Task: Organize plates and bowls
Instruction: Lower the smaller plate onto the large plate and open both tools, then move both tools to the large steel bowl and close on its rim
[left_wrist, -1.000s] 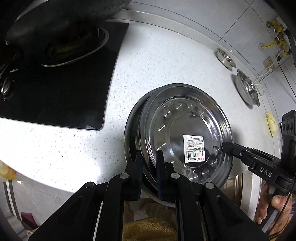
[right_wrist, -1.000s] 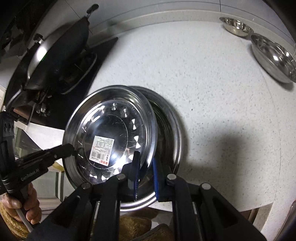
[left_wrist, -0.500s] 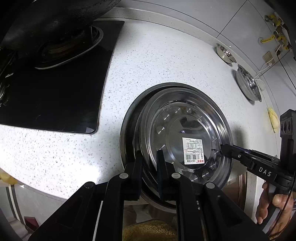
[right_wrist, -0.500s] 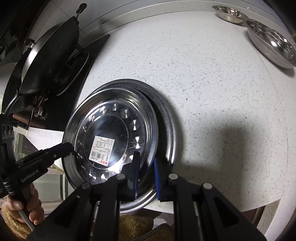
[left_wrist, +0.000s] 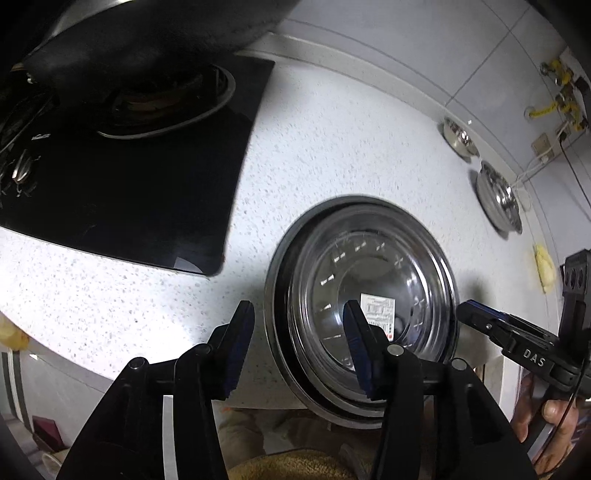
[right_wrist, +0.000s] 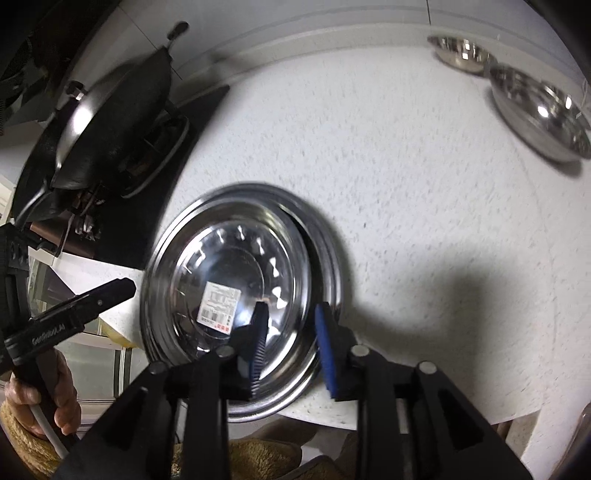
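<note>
Stacked steel plates (left_wrist: 369, 295), labelled, beside the black hob (left_wrist: 129, 184). Left gripper (left_wrist: 297, 328) and right gripper (right_wrist: 290, 325): jaws just opening, apart, astride the plates' rims, pads clear.

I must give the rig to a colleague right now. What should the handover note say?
Left gripper: open, jaws just opened, straddling the plate rim.
Right gripper: open, jaws just opened, also astride the rim.
Labelled plate now lies on the lower plate, near the counter edge, slightly off-centre.
Done: plates stacked.
Left: the small bowl and large bowl, side by side at the back right.
</note>
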